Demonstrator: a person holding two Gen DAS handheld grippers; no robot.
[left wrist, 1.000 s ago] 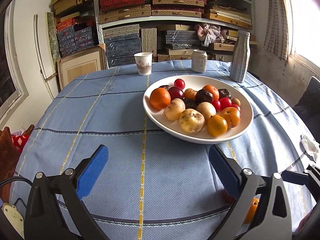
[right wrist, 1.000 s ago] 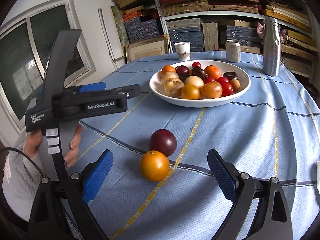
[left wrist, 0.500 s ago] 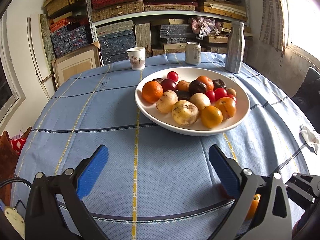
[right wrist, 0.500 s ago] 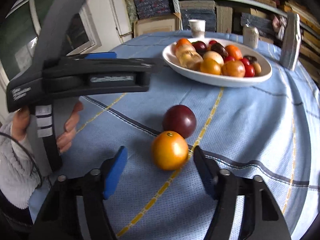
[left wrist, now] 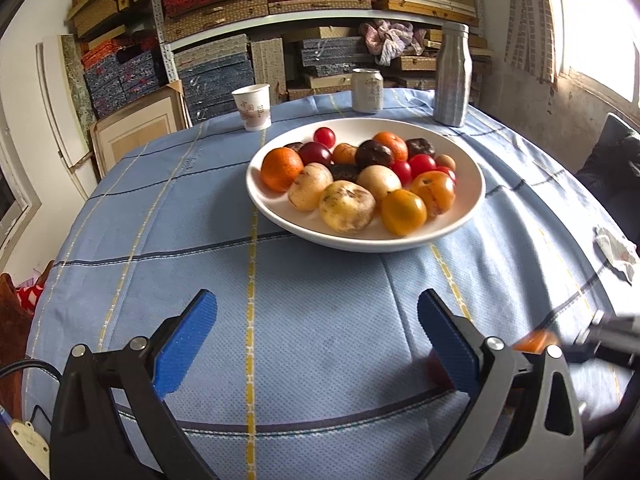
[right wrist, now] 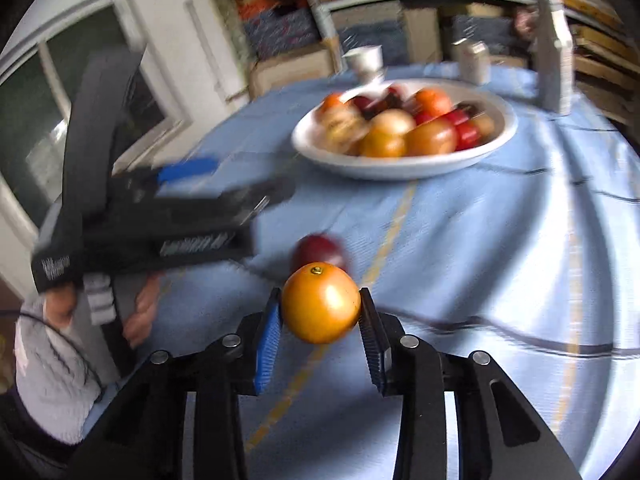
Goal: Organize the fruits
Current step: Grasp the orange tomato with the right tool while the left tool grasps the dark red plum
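Blue checked cloth covers the round worktop [left wrist: 320,312] in the left wrist view. The left gripper [left wrist: 316,328] hovers low over bare cloth with its jaws spread wide and nothing between them, apparently kept clear while the other hand works. A white bowl [left wrist: 472,200] heaped with mixed fruit sits mid-table; a paper cup [left wrist: 252,106], a can [left wrist: 367,90] and a metal bottle [left wrist: 453,74] stand behind it near the far edge. An orange sliver at the lower right, blurred, is probably the fruit being carried.

Right wrist view, motion-blurred: the right gripper [right wrist: 320,312] pinches an orange fruit [right wrist: 320,307] squarely across its widest part, a hold that likely keeps the round fruit from slipping. It seems lifted off the cloth. A dark red plum [right wrist: 318,248] lies on the cloth just behind. The bowl [right wrist: 400,168], farther ahead, is the probable destination.
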